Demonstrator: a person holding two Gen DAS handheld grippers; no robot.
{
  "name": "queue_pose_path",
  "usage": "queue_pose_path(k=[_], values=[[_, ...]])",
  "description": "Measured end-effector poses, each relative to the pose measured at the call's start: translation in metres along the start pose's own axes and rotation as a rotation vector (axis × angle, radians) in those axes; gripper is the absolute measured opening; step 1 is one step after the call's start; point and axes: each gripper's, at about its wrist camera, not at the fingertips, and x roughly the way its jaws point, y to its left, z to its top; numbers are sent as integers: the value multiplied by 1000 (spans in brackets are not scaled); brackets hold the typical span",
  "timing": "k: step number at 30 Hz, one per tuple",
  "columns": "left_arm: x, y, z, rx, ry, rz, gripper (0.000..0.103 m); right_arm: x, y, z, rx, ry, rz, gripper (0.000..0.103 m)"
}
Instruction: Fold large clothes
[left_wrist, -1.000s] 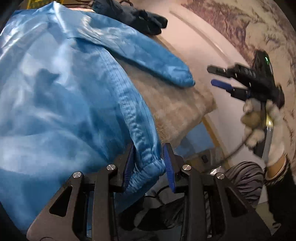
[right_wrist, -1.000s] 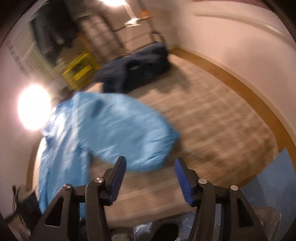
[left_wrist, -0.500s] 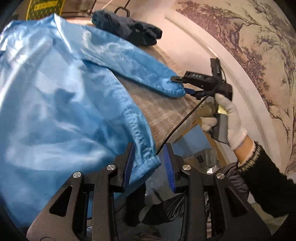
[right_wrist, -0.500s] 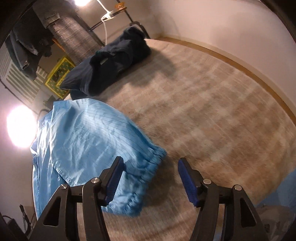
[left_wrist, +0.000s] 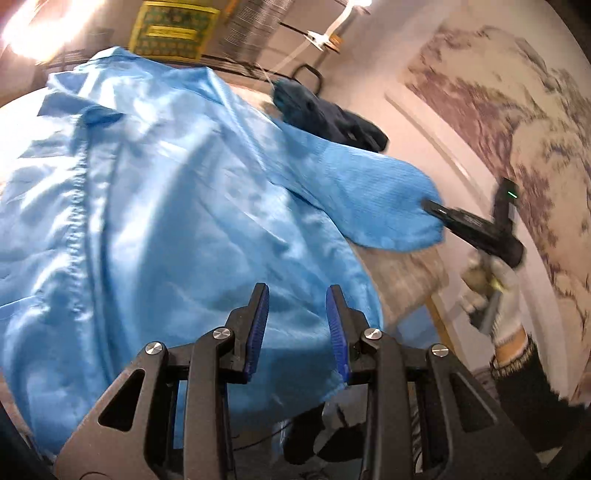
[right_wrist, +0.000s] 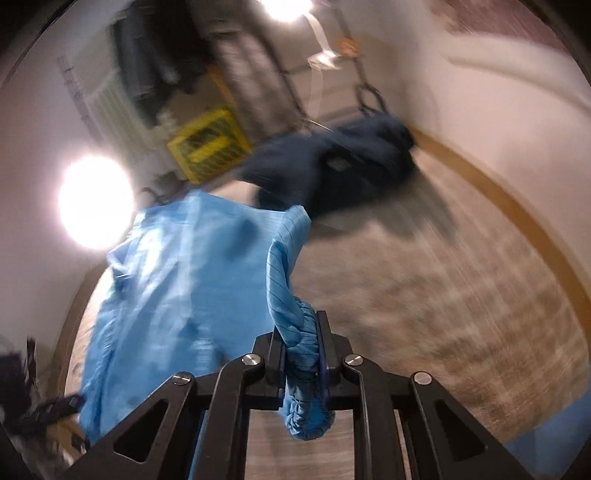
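Note:
A large light-blue shirt (left_wrist: 155, 206) lies spread on the beige carpeted table (left_wrist: 413, 280), collar at the far left. My left gripper (left_wrist: 297, 328) is open, held just above the shirt's near hem, with nothing between its pads. My right gripper (right_wrist: 301, 354) is shut on the elastic cuff (right_wrist: 303, 373) of the right sleeve (right_wrist: 284, 266) and lifts it off the table. In the left wrist view the right gripper (left_wrist: 469, 225) holds the sleeve end (left_wrist: 388, 206) at the right.
A dark navy garment (right_wrist: 332, 173) lies bunched at the far end of the table, also in the left wrist view (left_wrist: 328, 118). A yellow crate (right_wrist: 208, 144) and bright lamp (right_wrist: 94, 199) stand beyond. Wall runs along the right.
My left gripper let go of the shirt's near cuff and opened, rising over the shirt. My right gripper closed on the right sleeve cuff and lifted it.

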Motion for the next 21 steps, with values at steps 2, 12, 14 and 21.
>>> queue_pose_path(k=[2, 12, 14, 21], values=[[-9, 11, 4, -36, -28, 3, 31, -17, 33, 2, -85, -35, 33, 11], [-52, 53, 2, -154, -122, 33, 31, -30, 202, -56, -518, 40, 339, 11], [-60, 63, -2, -179, -139, 45, 31, -23, 231, -82, -631, 98, 398, 11], [-71, 92, -15, -246, -150, 70, 31, 20, 267, -140, -832, 296, 440, 25]])
